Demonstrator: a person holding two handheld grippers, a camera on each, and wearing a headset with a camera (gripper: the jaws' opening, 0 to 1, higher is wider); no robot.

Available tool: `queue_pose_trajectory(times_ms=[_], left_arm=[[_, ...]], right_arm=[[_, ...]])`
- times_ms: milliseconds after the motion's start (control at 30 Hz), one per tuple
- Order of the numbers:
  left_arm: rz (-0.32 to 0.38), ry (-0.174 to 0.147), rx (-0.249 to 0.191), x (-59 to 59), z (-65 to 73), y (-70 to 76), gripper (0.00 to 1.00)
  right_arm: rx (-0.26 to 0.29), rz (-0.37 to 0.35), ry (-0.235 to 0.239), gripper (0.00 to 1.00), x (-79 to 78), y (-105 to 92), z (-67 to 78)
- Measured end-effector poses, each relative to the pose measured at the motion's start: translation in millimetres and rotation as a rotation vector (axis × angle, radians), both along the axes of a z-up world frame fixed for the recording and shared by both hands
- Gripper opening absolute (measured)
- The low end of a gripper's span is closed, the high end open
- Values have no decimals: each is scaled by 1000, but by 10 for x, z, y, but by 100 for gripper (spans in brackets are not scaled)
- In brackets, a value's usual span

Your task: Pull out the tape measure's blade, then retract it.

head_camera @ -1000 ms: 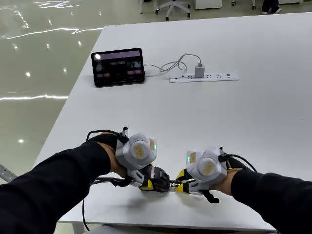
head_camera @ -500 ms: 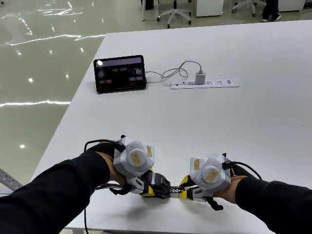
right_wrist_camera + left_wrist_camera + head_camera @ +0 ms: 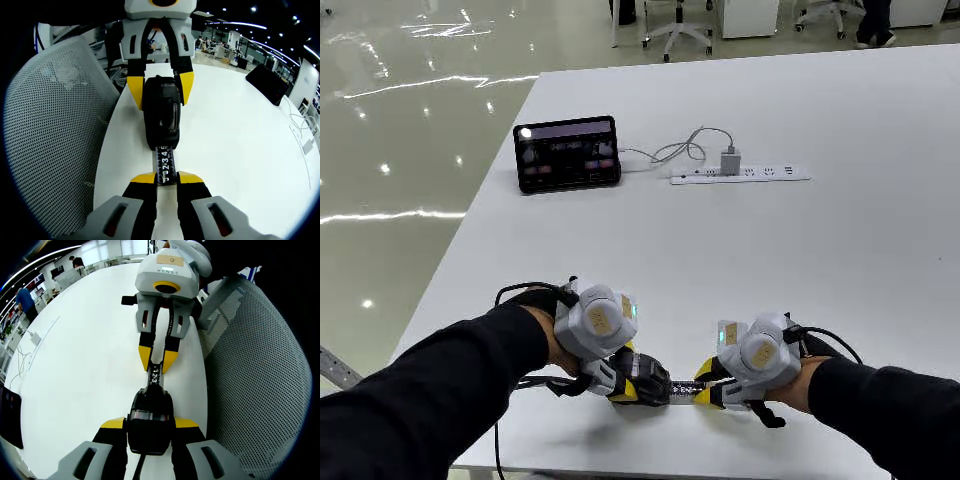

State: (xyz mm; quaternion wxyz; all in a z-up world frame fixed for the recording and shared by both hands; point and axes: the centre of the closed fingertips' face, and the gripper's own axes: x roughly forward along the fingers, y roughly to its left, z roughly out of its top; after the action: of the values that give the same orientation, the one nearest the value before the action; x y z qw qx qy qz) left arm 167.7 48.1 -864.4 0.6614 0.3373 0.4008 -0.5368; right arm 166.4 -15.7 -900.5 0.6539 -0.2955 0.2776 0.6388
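Tools, two: left tool point(image 3: 150, 423) clamps one tape measure point(image 3: 161, 112), right tool point(image 3: 166, 178) pinches blade point(image 3: 164, 161) (barely out)

Low in the centre of the right gripper view, the tape measure's blade point(image 3: 164, 167) is showing numerals running up to 5. Mid-frame in the left gripper view it is showing 1, 2, 3. Lettering on the right gripper point(image 3: 156, 360), top centre, is blurring beyond reading.

tape blade point(image 3: 163, 157) between right tongs point(image 3: 166, 178)
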Motion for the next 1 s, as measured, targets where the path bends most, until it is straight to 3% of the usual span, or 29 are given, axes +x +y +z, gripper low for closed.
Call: queue_pose_trajectory(times_ms=[1000], left_arm=[[4, 9, -4, -2, -3, 3, 29]], right_arm=[[-11, -17, 13, 10, 9, -127, -5]])
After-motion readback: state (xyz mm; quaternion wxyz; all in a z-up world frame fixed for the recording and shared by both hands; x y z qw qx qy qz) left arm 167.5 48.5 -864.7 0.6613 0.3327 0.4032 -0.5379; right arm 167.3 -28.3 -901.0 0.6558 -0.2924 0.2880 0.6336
